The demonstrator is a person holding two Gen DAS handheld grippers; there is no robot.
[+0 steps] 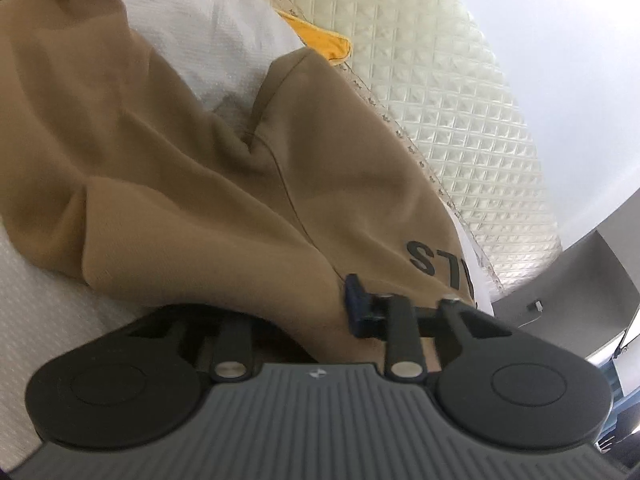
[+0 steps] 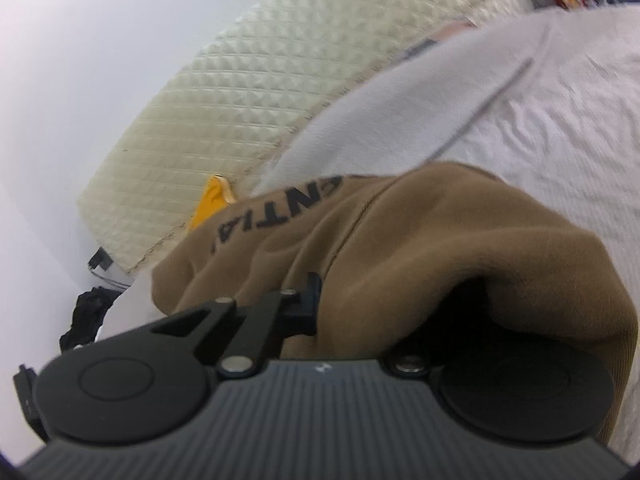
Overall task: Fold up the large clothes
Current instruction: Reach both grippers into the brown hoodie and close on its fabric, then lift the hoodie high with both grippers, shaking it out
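A large tan garment [image 1: 180,168] with black letters on it lies rumpled across the white bed sheet [image 1: 212,40]. My left gripper [image 1: 334,310] is shut on a fold of it near the lettering. One blue-padded finger [image 1: 356,304] shows and the other is hidden under the cloth. In the right wrist view the same tan garment [image 2: 440,248] is bunched up and drapes over one side of my right gripper [image 2: 324,300], which is shut on it. Only its dark left finger [image 2: 310,300] is visible.
A cream quilted panel [image 1: 460,100] runs along the far side of the bed, with a yellow cloth [image 1: 324,40] at its foot. A pale grey cloth [image 2: 380,100] lies on the sheet beyond the tan garment. A black bundle [image 2: 88,316] sits low at the left, grey furniture [image 1: 592,280] at the right.
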